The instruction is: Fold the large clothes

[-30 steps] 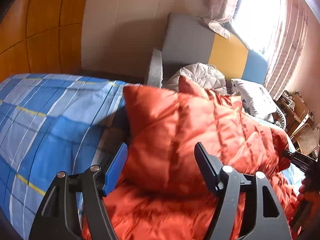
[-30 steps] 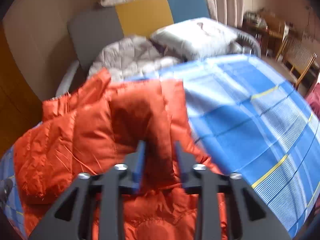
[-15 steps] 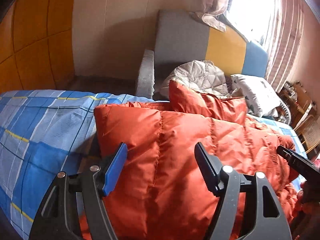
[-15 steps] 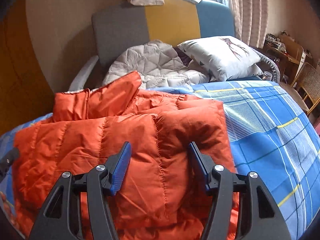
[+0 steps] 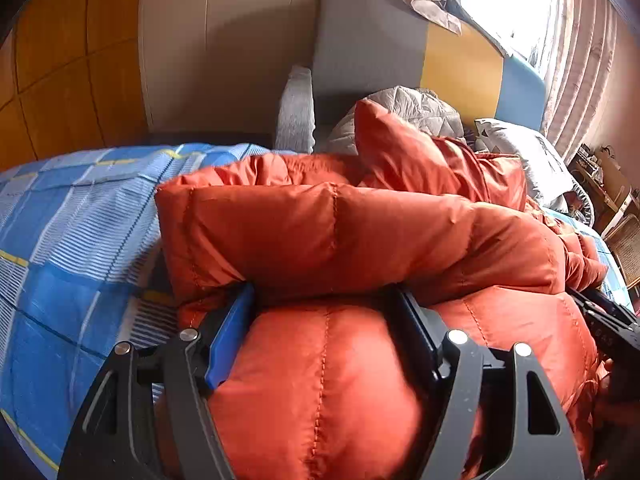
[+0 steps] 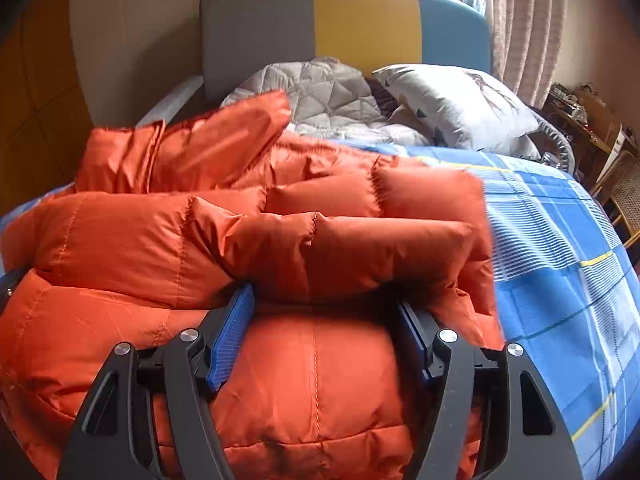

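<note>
Left wrist view: one orange jacket (image 5: 320,232) lies on one bed (image 5: 72,240); left tongs (image 5: 324,312) stand wide around its padding, right tongs (image 6: 324,312) opening around it.

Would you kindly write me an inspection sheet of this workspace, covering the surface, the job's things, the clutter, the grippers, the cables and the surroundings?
Surface: bed with a blue plaid cover, bare on both sides of the garment.
Job's things: orange puffer jacket lying on the cover, its top layer folded over the layer beneath.
Clutter: grey quilted blanket and white pillow at the head of the bed.
Grippers: left gripper open, jacket bulging between its fingers; right gripper opening, jacket between its fingers too.
Cables: nothing seen.
Surroundings: grey, yellow and blue headboard, curtains, wooden panelling, cluttered wooden furniture at the right.
</note>
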Tool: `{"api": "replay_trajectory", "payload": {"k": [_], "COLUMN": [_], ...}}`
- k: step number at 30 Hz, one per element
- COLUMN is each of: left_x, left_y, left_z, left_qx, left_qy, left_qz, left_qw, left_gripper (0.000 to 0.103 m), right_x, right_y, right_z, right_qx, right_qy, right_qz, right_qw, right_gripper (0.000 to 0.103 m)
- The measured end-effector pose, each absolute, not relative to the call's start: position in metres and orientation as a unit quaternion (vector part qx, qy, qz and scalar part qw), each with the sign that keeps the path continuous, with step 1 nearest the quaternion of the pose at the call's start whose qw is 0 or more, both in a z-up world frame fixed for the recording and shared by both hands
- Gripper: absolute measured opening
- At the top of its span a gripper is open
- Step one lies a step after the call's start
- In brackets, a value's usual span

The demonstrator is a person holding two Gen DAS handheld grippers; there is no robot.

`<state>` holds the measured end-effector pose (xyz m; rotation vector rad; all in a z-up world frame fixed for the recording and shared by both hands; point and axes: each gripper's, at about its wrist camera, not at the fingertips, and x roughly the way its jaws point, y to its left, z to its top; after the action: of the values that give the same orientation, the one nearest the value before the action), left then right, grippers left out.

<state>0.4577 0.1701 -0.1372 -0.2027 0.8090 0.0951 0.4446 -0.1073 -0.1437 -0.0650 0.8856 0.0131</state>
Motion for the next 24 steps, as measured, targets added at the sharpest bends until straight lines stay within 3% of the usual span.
{"api": "replay_trajectory", "payload": {"k": [10,12,16,24], "left_x": [0.447,0.438,0.434,0.442], "left_y": [0.163,0.158,0.132,0.094], "left_z": [-0.117,-0.103,-0.086,-0.117], "left_qx": [-0.081,-0.085,-0.085,-0.054], "left_qy": [0.387,0.368,0.356,0.397], "left_qz": [0.068,0.059,0.02,0.0], "left_qw": [0.916,0.924,0.93,0.916], "left_gripper": [0.069,0.071,0.072,0.072], "right_x": [0.45,0.448,0.429,0.412], "right_y": [-0.103,-0.105,-0.107,-0.097], "right_z": [-0.146,-0.138,-0.113,-0.122], "right_qx": [-0.048,-0.04,-0.024,-0.044], "right_qy": [0.444,0.448,0.426,0.437], "right_qz": [0.004,0.01,0.024,0.046], "right_qw": [0.895,0.893,0.904,0.897], "right_gripper": [0.067,0.073,0.075,0.079]}}
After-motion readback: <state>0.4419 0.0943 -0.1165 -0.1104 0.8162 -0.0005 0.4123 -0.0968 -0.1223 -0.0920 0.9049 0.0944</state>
